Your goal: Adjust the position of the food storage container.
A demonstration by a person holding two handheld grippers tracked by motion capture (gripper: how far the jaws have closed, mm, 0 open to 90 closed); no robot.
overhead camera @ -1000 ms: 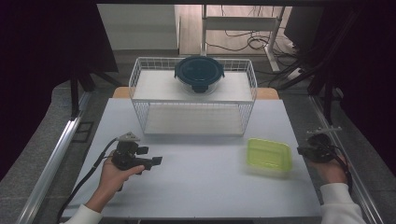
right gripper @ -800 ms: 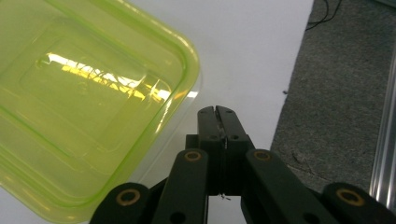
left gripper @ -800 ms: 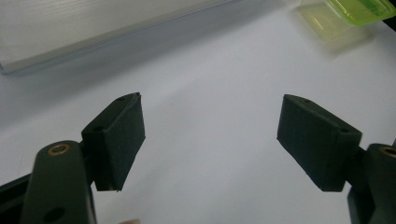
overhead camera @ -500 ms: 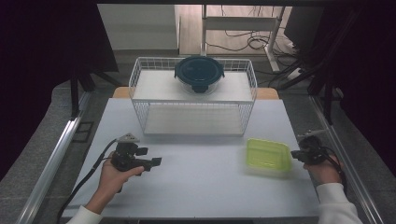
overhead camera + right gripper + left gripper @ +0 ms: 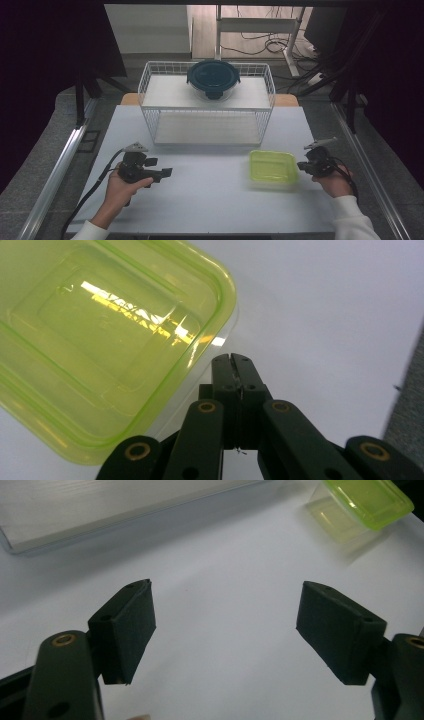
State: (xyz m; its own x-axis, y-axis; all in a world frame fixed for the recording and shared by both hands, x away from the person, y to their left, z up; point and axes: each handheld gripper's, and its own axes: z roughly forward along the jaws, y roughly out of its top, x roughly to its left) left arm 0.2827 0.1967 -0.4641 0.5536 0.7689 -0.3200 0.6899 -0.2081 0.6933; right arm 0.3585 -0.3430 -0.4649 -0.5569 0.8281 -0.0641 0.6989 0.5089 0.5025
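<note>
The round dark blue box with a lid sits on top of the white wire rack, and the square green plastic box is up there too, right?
Not quite. The high view shows the square green plastic box down on the white table, in front of the white wire rack. The round dark blue lidded box is on top.

My table top [image 5: 210, 195] looks like a smooth, matt white sheet. The lime-green container [image 5: 273, 167] near my right gripper [image 5: 231, 359] is translucent plastic with a glossy lid that throws back a bright streak of light. My jaws are matt black, seemingly rubber or plastic, with brass-coloured rivets at the joints; the same matt black shows on my left gripper [image 5: 225, 625]. The basket [image 5: 150, 85] is thin white-coated wire. The round tub [image 5: 213, 79] on it has a dark, slightly shiny lid, probably plastic, over a clear body that might be glass, though it is too far to be sure
</note>
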